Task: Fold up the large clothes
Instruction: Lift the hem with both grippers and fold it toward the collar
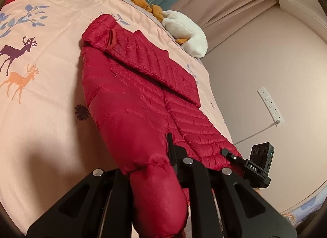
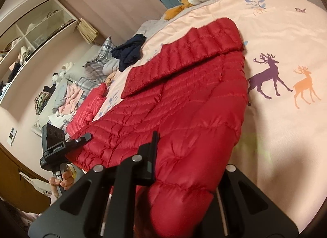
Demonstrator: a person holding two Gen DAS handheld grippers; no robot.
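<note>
Gripping the puffy red down jacket (image 1: 130,103) hem, both grippers (image 1: 161,168) (image 2: 184,156) clamped on it; light, squashy, slippery, so pinch deep.

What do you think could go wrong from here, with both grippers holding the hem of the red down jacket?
1. The red down jacket is puffy and slick; the left gripper and right gripper each hold only a bulging bunch of hem, which may slip out when lifted.
2. The sleeve folded across the back lies loose, so raising the hem could slide it off and undo that fold.
3. The jacket lies near the bed edge; a pull might drag it off.
</note>
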